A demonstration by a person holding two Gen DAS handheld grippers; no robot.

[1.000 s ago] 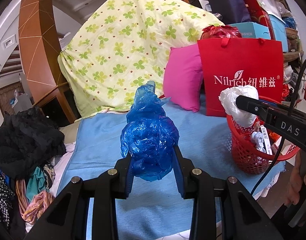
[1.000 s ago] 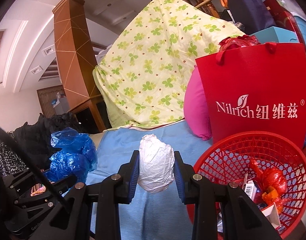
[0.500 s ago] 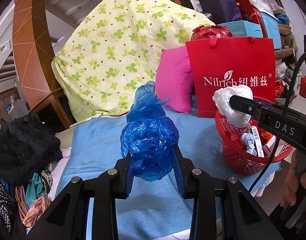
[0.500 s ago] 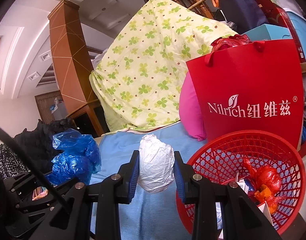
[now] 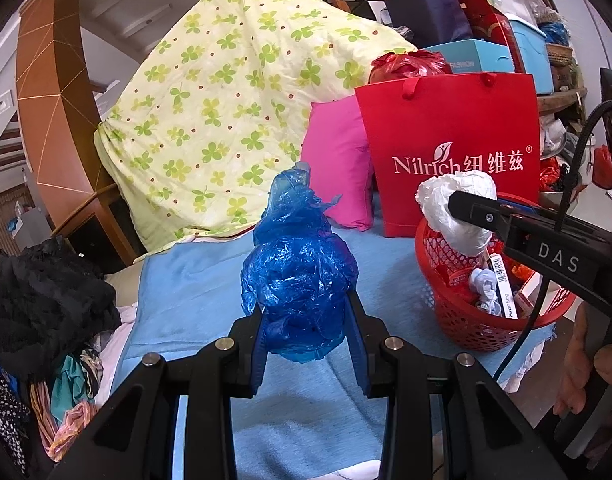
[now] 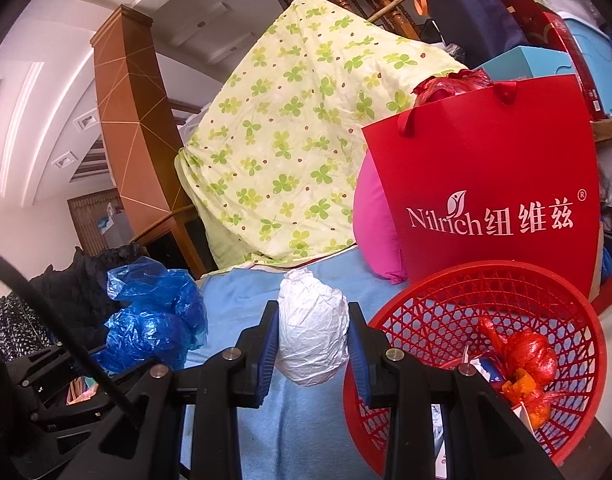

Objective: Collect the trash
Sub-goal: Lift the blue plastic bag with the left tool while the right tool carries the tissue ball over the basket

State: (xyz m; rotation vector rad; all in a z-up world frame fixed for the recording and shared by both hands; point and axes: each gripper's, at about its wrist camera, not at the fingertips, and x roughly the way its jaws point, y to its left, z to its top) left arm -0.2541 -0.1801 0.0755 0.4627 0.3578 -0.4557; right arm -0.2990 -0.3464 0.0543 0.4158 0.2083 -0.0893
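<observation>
— Blue plastic fills the left tongs (image 5: 309, 340): a crumpled blue bag (image 5: 299, 280) is clamped between the two pads, bulging up above them, held over the light blue blanket (image 5: 193, 284).

— And the right tongs (image 6: 310, 350)?

— Closed on a crumpled white plastic bag (image 6: 312, 338), pads pressing both its sides. From the left camera they reach in from the right, aimed a little downward, the white bag (image 5: 456, 210) over the near rim of the red mesh basket (image 5: 466, 328). A person's hand (image 5: 586, 364) wraps the handle low on the right.

— What is in the basket?

— From the right camera the basket (image 6: 426, 320) sits just right of the tongs. Inside lie a knotted red plastic bag (image 6: 524, 354), an orange scrap (image 6: 528, 394) and some white packaging; the left view adds a barcode-labelled strip (image 5: 502, 284).

— Beyond the tongs?

— A red Nilrich paper bag (image 6: 490, 184) stands just behind the basket, red plastic poking out of its top, with a pink pillow (image 5: 338, 164) to its left.
</observation>
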